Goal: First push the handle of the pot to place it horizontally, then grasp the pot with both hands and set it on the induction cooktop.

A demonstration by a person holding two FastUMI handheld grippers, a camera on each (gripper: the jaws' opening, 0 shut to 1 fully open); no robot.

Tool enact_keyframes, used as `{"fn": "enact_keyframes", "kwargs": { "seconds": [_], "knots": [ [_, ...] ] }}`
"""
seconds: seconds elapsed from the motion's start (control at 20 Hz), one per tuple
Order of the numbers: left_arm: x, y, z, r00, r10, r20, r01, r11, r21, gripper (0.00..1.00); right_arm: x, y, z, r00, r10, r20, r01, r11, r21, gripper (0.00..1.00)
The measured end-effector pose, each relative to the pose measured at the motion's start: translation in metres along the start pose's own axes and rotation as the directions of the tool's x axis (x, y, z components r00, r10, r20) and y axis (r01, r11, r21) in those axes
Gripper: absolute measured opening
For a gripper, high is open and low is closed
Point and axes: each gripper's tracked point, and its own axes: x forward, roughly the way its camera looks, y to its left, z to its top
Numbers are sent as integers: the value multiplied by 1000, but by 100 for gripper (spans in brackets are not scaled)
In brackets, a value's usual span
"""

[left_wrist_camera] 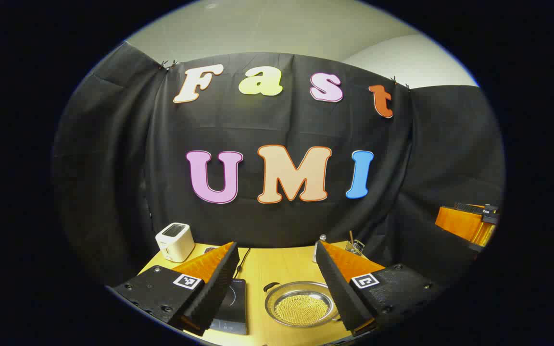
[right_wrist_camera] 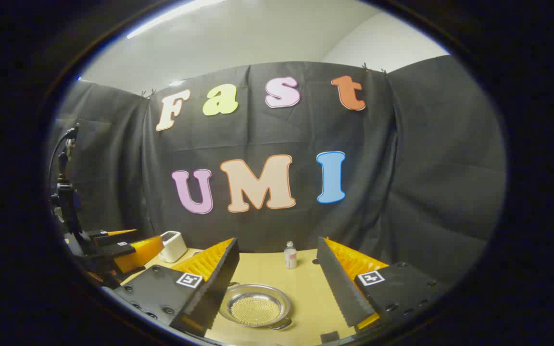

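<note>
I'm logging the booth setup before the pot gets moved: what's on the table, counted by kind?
Pot: 1
Induction cooktop: 1
Toaster: 1
Small bottle: 1
Wire holder with a stick in it: 1
Total: 5

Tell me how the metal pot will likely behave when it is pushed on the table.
The pot looks shallow, wide and flat-bottomed, so it will probably slide, not tip. Its shiny metal on the smooth table suggests easy sliding. A push at its small handle may turn it.

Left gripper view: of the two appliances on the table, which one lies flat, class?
The black induction cooktop lies flat beside the pot; the white toaster stands upright.
</note>
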Motion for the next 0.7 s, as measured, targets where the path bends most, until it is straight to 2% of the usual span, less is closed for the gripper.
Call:
{"fn": "enact_keyframes", "kwargs": {
  "seconds": [0.7],
  "knots": [
    [-6,4,0,1000,29,6,-29,999,26,98,-6,1,5,1000,16,5,-16,1000,-19,95]
  ]
}}
